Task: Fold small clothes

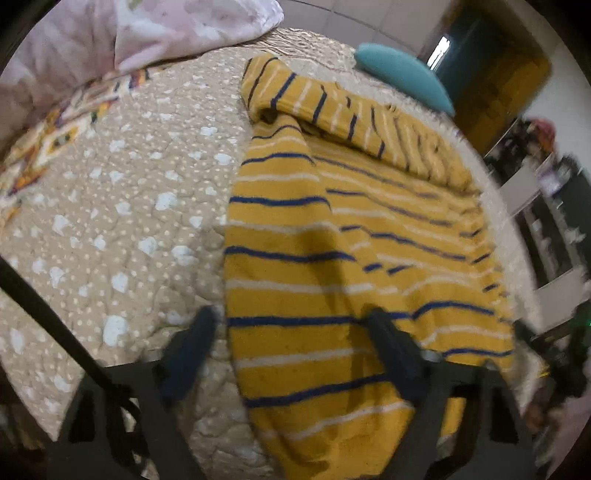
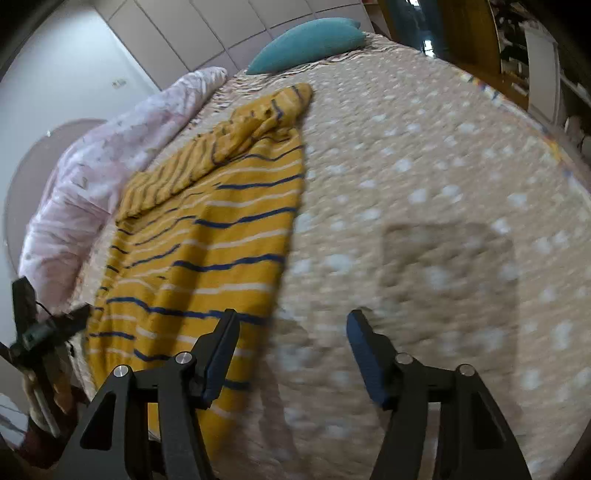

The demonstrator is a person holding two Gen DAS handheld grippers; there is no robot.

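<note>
A mustard-yellow sweater with blue and white stripes (image 1: 332,258) lies on the beige dotted bedspread (image 1: 122,206), one side folded over its body and a sleeve laid across the top. My left gripper (image 1: 291,325) is open above the sweater's near hem, holding nothing. In the right wrist view the sweater (image 2: 207,251) lies at left. My right gripper (image 2: 291,325) is open and empty over the bedspread (image 2: 424,184), its left finger over the sweater's right edge. The left gripper (image 2: 40,332) shows at the far left.
A pink-white duvet (image 1: 147,29) is bunched at the bed's far left side, also in the right wrist view (image 2: 110,155). A teal pillow (image 2: 310,40) lies at the head of the bed. Shelves and a doorway stand beyond the bed's right edge.
</note>
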